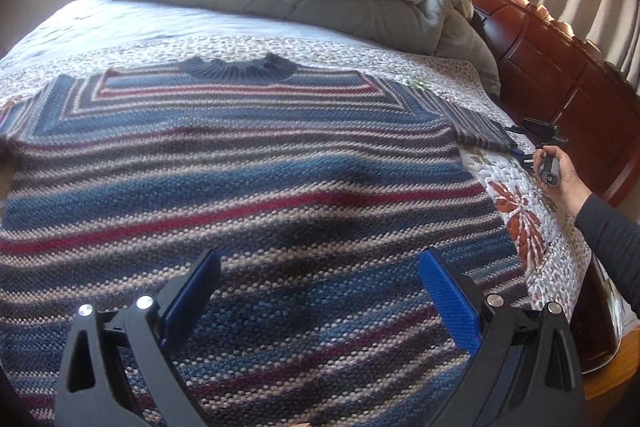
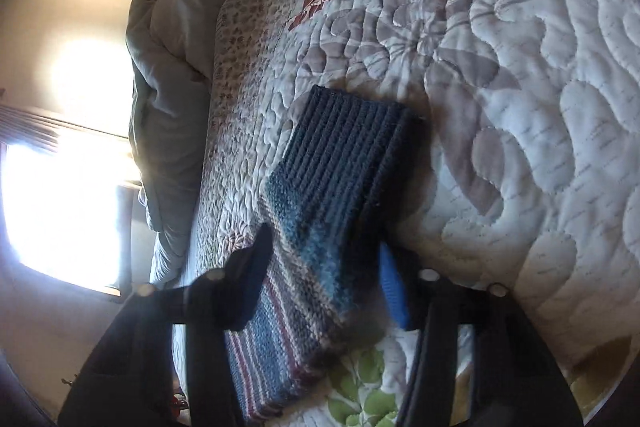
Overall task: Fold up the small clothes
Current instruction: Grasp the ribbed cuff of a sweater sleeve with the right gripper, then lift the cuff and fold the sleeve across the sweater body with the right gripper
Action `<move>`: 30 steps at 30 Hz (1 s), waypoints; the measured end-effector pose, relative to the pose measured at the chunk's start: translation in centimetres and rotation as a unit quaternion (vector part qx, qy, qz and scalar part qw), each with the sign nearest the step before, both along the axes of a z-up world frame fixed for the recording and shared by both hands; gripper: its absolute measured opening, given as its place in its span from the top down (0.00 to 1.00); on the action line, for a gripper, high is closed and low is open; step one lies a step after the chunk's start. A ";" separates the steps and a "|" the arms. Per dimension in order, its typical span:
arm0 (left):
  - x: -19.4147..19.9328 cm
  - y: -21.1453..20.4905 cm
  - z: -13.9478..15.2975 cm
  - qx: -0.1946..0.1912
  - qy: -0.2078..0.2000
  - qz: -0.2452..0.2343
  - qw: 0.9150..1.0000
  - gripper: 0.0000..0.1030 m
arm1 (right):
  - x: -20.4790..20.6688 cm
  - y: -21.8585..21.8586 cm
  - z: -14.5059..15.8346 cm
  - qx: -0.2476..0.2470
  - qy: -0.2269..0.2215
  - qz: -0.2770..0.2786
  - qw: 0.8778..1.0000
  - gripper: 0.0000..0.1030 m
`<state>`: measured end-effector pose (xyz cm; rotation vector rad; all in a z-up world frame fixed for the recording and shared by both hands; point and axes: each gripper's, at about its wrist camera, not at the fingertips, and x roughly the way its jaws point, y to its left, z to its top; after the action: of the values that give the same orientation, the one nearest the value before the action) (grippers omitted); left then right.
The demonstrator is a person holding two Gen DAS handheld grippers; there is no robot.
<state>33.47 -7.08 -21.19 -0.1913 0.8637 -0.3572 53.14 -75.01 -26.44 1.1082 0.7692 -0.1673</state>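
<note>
Spread flat, back up, across the floral quilt (image 1: 516, 211) on the bed: striped knitted sweater (image 1: 248, 163), dark ribbed collar at the far edge, left sleeve running off toward the left rim of the left wrist view. Low and central in that view, left gripper (image 1: 320, 303), jaws wide apart, blue pads clear of the knit, hovering over the lower body of the sweater with nothing between them. Beyond, bunched grey duvet (image 1: 360, 3) against the wooden headboard (image 1: 560, 75). Further right, right sleeve (image 2: 320, 211) lying on the quilt, navy ribbed cuff at its end. At the sleeve, right gripper (image 2: 324, 279) in a hand (image 1: 568, 183), partly closed, one jaw on each side of the sleeve above the cuff; firm pinch or not, cannot tell.
</note>
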 end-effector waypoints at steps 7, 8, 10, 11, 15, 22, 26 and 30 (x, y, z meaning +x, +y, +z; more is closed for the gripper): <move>0.0 0.4 -0.6 0.003 0.003 0.004 1.000 0.04 | 0.8 1.8 3.9 -0.067 -0.008 0.031 0.997 0.89; 0.1 0.6 -0.6 0.001 0.003 0.008 1.000 0.04 | 0.9 2.5 4.9 -0.079 -0.012 0.037 0.996 0.89; 0.2 1.0 -0.6 -0.007 0.005 0.015 1.000 0.04 | 1.1 4.5 7.5 -0.115 -0.023 0.051 0.992 0.89; 0.3 1.1 -0.6 -0.012 0.006 0.017 1.000 0.04 | 1.1 5.5 8.8 -0.131 -0.029 0.057 0.989 0.90; 0.1 1.8 -0.2 -0.023 0.003 0.022 0.999 0.04 | 1.5 10.0 13.4 -0.183 -0.051 0.081 0.978 0.90; -0.7 3.8 1.6 -0.018 -0.024 0.040 0.999 0.04 | 1.9 18.4 19.0 -0.244 -0.066 0.132 0.958 0.90; -0.6 6.0 2.2 -0.033 -0.029 0.060 0.997 0.04 | 2.0 24.0 21.5 -0.275 -0.076 0.160 0.945 0.90; -0.1 9.1 2.0 -0.063 -0.017 0.090 0.994 0.04 | 2.5 30.4 23.0 -0.302 -0.078 0.196 0.930 0.90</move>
<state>33.37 2.01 -19.18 -0.3766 0.7847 -0.2449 55.62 -44.58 -3.42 0.3648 0.7123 0.0263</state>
